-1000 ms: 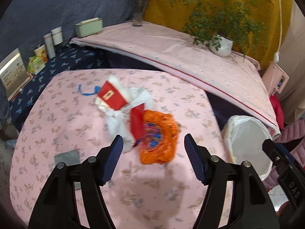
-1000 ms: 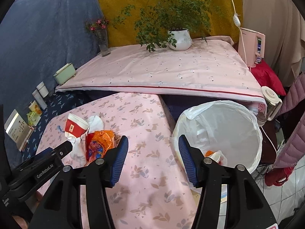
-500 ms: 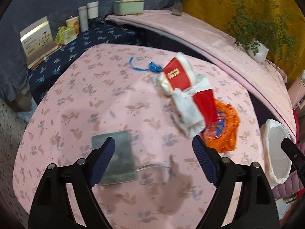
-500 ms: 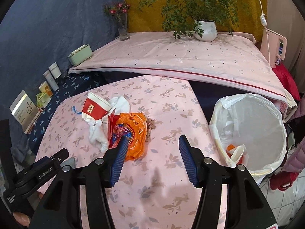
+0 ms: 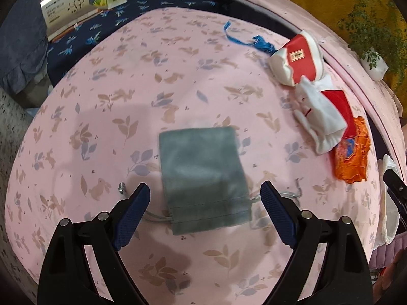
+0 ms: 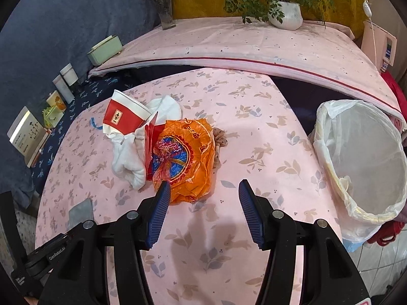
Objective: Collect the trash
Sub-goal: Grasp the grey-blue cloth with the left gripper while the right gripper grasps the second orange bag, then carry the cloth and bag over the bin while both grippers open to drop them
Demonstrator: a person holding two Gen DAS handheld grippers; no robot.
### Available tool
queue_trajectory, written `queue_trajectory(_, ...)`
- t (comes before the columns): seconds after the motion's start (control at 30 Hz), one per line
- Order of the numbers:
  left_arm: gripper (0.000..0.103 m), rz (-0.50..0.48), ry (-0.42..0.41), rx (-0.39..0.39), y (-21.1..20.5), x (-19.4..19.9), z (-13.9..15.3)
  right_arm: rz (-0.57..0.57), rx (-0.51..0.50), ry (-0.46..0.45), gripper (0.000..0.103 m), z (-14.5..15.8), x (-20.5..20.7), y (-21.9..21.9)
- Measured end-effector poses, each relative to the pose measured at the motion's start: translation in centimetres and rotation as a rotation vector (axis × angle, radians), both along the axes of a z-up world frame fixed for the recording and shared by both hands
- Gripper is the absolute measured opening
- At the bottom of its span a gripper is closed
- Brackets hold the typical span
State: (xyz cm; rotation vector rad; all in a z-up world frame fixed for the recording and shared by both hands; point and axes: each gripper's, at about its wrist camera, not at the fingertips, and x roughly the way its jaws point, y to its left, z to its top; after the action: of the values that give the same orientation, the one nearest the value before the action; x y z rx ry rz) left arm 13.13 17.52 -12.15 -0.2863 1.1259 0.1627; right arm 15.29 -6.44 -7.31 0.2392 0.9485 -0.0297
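1. Left wrist view: a round table point(image 5: 106, 117) under a pink cloth printed with leaves and rabbits fills the frame, with a dark blue patterned surface behind it.
2. The left gripper point(image 5: 204, 195) points steeply down with its jaws wide apart, having just been opening; they grip nothing. A flat grey drawstring pouch point(image 5: 203, 183) lies on the cloth between the fingertips, its cord trailing past both of them.
3. Ahead and to the right of this gripper lie a red paper cup point(image 5: 299, 57) on its side, a white sock point(image 5: 319, 124), a red card point(image 5: 339, 106) and an orange wrapper point(image 5: 352, 157). A blue ribbon point(image 5: 259, 42) lies just beyond the cup.
4. Right wrist view: the same table, with a long pink-covered bench point(image 6: 254, 43) behind it carrying a potted plant point(image 6: 285, 15) and a vase of flowers point(image 6: 164, 7).
5. The right gripper point(image 6: 203, 193) is about half open and empty; the orange wrapper sits right ahead of its left fingertip.
6. To its right stands a bin lined with a clear bag point(image 6: 361, 157), which only this view shows into; a pale scrap lies inside, hard to identify.
7. The pouch shows here only as a grey corner at lower left.
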Motion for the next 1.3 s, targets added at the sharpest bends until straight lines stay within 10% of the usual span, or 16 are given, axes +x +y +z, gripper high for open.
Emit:
queue_trajectory(0.3, 0.083, -0.009, 0.013, 0.035, -0.4, 0.7, -1.3, -0.007, 0.020, 0.050, 0.060, -2.9, 2.6, 0.9)
queue_trajectory(0.6, 0.014, -0.104, -0.015, -0.019, -1.8, 1.5, -0.7, -0.011, 0.048, 0.103, 0.058, -5.3, 3.7, 1.0)
queue_trajectory(0.8, 0.011, -0.150, -0.030, -0.043, -3.6, 1.7, 0.1, 0.000, 0.062, 0.093, 0.012, -5.1, 3.7, 0.8)
queue_trajectory(1.3, 0.011, -0.287, -0.176, -0.078, -11.2, 2.0, 7.5, -0.043, 0.051, -0.104, 0.009, 3.6, 1.1, -3.8)
